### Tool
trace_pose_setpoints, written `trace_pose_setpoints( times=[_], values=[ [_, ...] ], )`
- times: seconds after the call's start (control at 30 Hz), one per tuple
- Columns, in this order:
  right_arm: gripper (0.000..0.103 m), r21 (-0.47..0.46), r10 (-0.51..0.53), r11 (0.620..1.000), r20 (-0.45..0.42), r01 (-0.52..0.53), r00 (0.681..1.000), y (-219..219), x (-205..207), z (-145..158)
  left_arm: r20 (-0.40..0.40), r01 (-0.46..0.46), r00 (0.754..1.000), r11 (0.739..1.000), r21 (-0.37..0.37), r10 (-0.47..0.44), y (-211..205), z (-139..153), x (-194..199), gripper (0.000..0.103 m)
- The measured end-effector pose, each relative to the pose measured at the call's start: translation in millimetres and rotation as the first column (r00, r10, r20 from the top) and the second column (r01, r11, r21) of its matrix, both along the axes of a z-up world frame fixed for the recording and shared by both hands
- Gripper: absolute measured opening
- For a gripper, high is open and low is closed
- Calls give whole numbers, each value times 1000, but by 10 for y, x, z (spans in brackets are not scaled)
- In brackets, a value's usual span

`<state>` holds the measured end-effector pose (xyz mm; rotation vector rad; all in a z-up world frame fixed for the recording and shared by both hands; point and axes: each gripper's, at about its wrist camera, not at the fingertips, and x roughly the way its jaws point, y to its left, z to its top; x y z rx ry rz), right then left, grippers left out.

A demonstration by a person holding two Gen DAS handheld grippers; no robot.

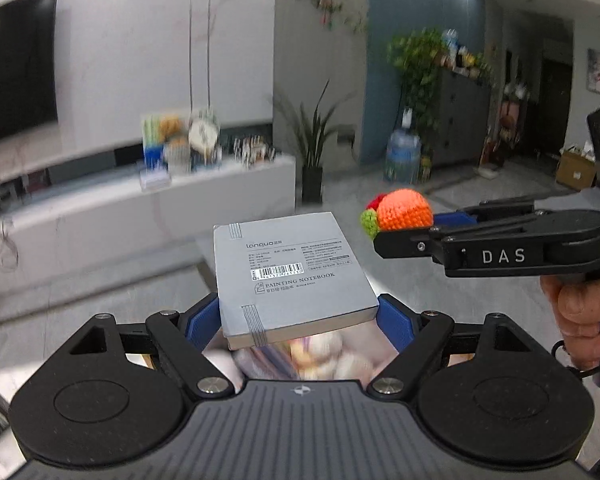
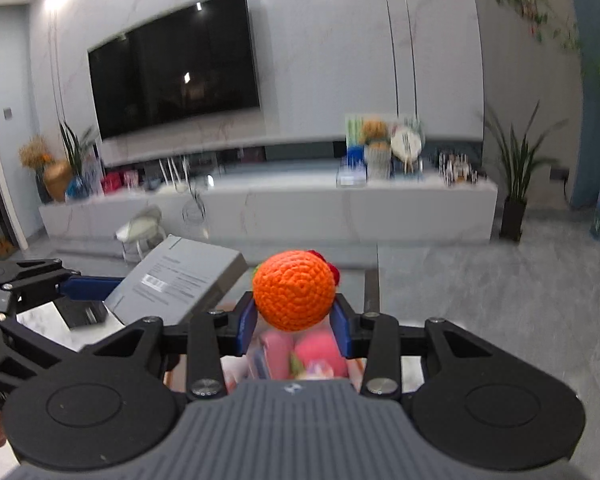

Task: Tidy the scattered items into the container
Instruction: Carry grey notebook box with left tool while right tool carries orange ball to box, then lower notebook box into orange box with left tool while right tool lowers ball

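Two handheld grippers, the left gripper [image 1: 300, 316] and the right gripper [image 2: 294, 320]. One grey painting notebook [image 1: 292, 276]. One orange crocheted ball [image 2: 294, 290]. One television [image 2: 172, 68] on the far wall. One blue water jug [image 1: 402, 156] far right.

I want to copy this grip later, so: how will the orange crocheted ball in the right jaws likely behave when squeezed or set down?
The orange crocheted ball looks soft, so it probably gives a little under the right gripper. Its yarn surface seems grippy rather than slippery. Being round, it may roll once released, though the green and red knitted bits on one side could stop it.
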<state>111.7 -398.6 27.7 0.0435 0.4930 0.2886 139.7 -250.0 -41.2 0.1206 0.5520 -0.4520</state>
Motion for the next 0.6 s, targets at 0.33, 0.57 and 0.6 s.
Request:
trace_pose_setpoints(
  times=[0.33,0.57,0.6],
  values=[
    [42,-115,27,992,-208,-52,978,145,279,-717,-80,5,997,991,132,6,-103,-537,80,97],
    [42,-132,40,989,-235,-73,971,191,300,-798,-128,22,992,987,159,-1,-147,-717,124,97],
    [42,-135,40,988,-239,-75,970,190,311,-816,-134,23,991,986,163,-1,-142,-736,129,97]
  ],
)
